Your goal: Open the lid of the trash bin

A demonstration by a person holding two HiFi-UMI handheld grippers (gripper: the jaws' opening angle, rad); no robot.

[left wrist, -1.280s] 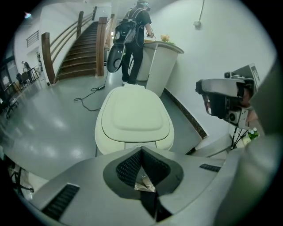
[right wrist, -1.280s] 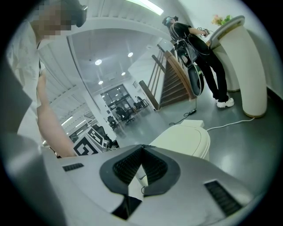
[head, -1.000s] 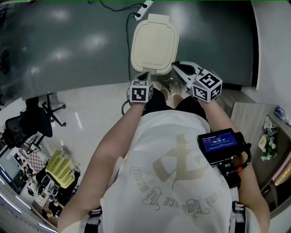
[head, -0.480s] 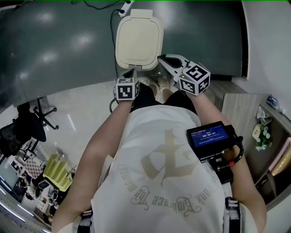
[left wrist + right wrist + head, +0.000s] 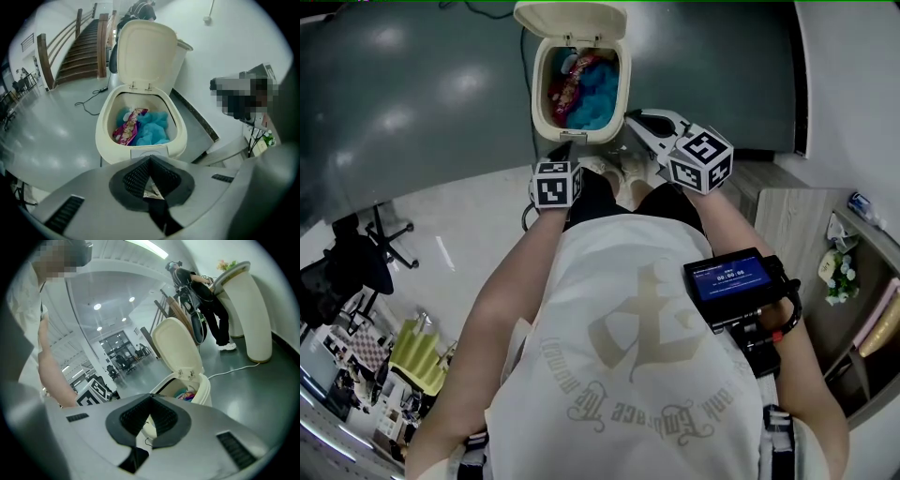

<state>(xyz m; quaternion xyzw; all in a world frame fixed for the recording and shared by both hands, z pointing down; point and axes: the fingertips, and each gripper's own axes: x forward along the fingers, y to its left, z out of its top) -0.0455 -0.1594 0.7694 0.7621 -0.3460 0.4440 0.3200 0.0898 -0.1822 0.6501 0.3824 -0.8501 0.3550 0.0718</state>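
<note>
head view: cream oval plastic trash bin (image 5: 538,101) at top centre, its cream hinged lid (image 5: 572,19) already tipped up at the far edge. left gripper (image 5: 567,150) sits just short of the bin's near rim. right gripper (image 5: 639,120) is beside the rim's right side.

left gripper view: jaws closed tip to tip, nothing gripped. the bin lies straight ahead and below, its long axis running away from the jaws. the grey front panel (image 5: 147,151) is just past the tips. inside are crumpled blue material (image 5: 152,127) and a red-pink wrapper (image 5: 125,130).

right gripper view: jaws closed and empty. the bin is ahead and to the right, seen side-on, with the lid upright.

judgement: the left gripper is nearer and squarely aligned, and the opening appears done.
</note>
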